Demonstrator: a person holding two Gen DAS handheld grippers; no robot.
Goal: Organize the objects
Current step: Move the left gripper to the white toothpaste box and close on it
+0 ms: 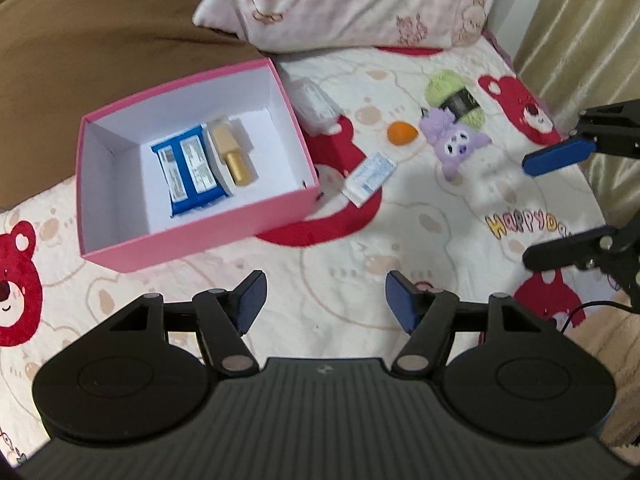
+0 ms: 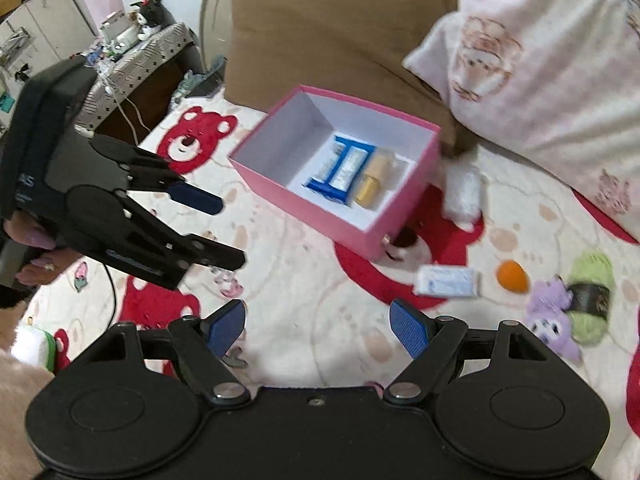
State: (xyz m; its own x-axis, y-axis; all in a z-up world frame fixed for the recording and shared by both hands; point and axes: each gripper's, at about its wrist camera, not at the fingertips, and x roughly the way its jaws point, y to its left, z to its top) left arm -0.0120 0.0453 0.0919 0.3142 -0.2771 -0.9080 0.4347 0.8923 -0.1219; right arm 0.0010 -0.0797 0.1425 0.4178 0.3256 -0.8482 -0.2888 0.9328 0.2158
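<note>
- While both tools hang above the bed (image 1: pixel 340 240), the pink box (image 1: pixel 224 220) sits open on the bear-print blanket, holding a blue packet (image 1: pixel 192 172) and a beige-gold tube (image 1: pixel 232 152) side by side.
- Just outside the box: a white sachet (image 1: pixel 370 178) at its corner, a clear case (image 1: pixel 314 106) along its far side.
- Further out: orange ball (image 1: pixel 401 133), purple plush (image 1: pixel 454 140), green yarn (image 1: pixel 456 98).
- Left tool (image 1: pixel 324 304): jaws apart, nothing between.
- Right tool (image 2: pixel 318 326): jaws wide, empty.
</note>
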